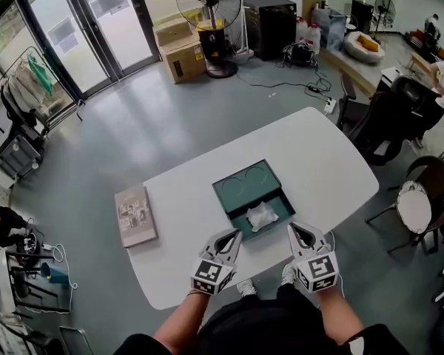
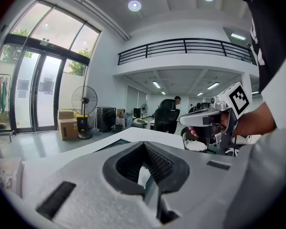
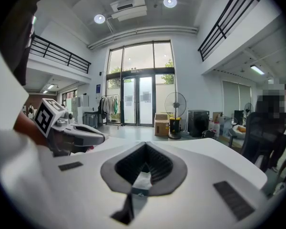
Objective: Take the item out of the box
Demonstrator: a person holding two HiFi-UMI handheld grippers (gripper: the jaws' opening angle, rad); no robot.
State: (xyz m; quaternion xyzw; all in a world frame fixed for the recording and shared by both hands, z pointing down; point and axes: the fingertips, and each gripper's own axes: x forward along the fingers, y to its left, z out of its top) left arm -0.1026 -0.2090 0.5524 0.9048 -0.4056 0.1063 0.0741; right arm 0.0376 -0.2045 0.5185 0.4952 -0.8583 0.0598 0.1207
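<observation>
Item: one small object in a clear, crinkled wrapper, lying inside the box, in its nearer right part. What is inside the wrapper cannot be made out.

Box: flat, dark green, open at the top, with two ring outlines on its farther half. It rests on the white table, toward the near middle, turned at a slant to the table's edge.

My left hand-held gripper: jaws closed tip to tip, nothing gripped. It hangs over the table at the box's near left corner, pointing toward it; I cannot tell whether it touches. In the left gripper view only a sliver of white and green shows through the hollow between the dark ribbed pads. Its marker cube sits close to my wrist.

My right hand-held gripper: jaws likewise drawn together at the tips, empty. It is just off the box's near right corner, level with the left one. The right gripper view shows the same white and green sliver through the hollow. Its marker cube sits at the rear.

Book: thin, pale cover with a picture, lying at the table's left edge, well apart from the box.

Surroundings: grey floor; standing fan beside cardboard cartons; black cabinet; glass doors; clothes rack; black office chair by the table's far right end.
</observation>
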